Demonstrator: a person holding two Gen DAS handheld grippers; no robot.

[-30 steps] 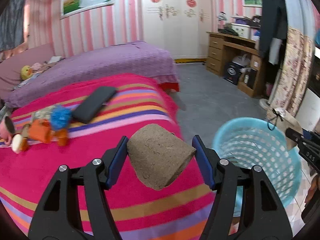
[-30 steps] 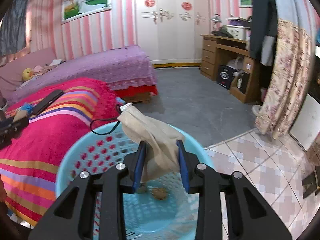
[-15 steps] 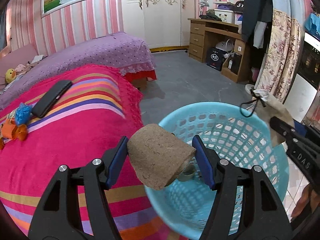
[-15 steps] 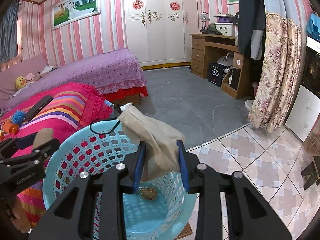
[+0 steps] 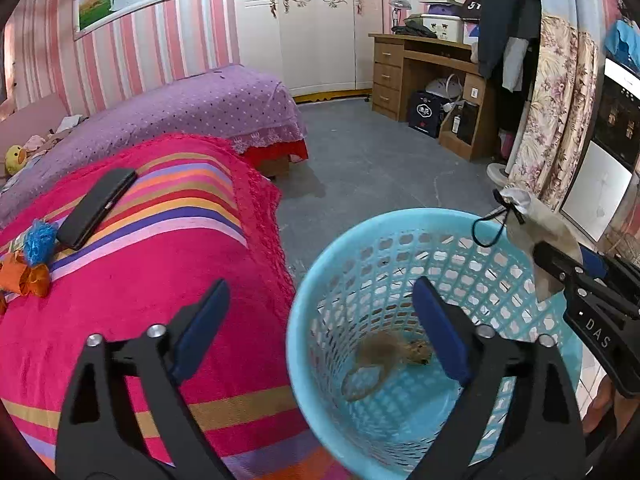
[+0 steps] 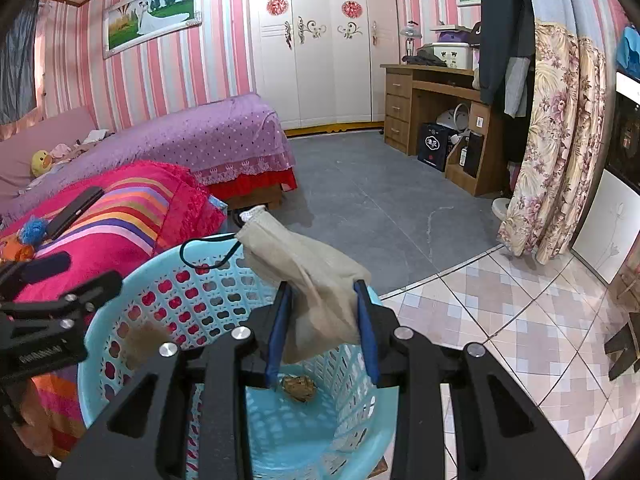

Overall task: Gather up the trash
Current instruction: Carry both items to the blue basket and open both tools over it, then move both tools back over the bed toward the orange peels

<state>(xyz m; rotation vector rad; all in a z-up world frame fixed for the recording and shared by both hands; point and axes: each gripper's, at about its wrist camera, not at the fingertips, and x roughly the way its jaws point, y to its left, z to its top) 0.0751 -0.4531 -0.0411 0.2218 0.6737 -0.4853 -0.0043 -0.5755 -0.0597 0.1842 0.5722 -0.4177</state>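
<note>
Left tongs (image 5: 320, 336) gape empty over the blue basket (image 5: 320, 272); right tongs (image 6: 323, 330) pinch a beige drawstring pouch (image 6: 308, 276) above it. Next: let go.

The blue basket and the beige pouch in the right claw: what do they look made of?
Blue basket: moulded plastic by the look, smooth and slightly glossy, its wall a regular lattice of holes. Beige pouch, pinched in the right claw: seemingly matte woven cloth, creased and drooping, with a black drawstring loop.

The left claw (image 5: 320, 332) has opened, dropping the brown wad (image 5: 376, 360) into the basket (image 5: 304, 312).
</note>
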